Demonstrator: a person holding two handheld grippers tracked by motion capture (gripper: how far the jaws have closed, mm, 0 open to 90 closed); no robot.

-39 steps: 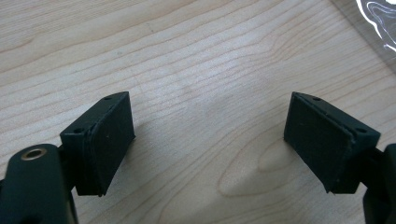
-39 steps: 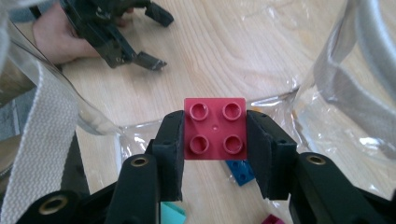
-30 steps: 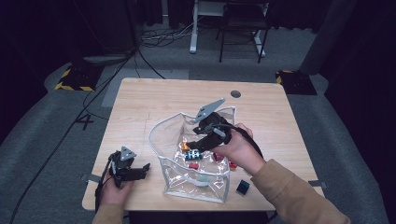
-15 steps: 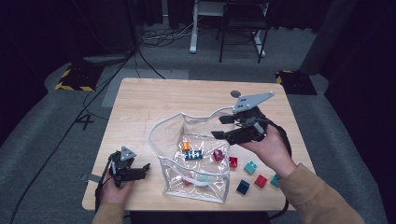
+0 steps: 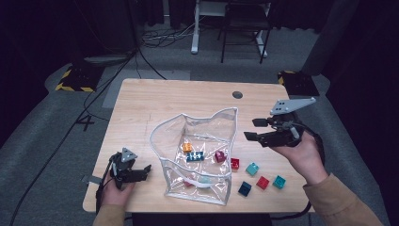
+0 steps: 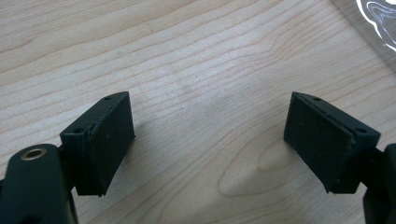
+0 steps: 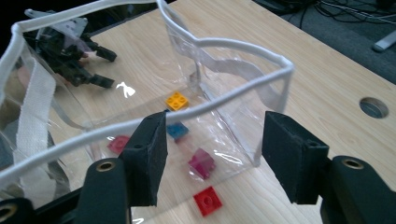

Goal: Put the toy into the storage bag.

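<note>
Wooden table [image 5: 155,101] stands on grey carpet [image 5: 42,122] in a dark room.

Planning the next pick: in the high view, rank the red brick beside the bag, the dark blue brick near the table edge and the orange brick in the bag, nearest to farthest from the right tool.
1. Red brick, just outside the bag's right wall, below the right tool.
2. Orange brick, inside the bag, to the tool's left.
3. Dark blue brick, close to the table's near edge.
</note>
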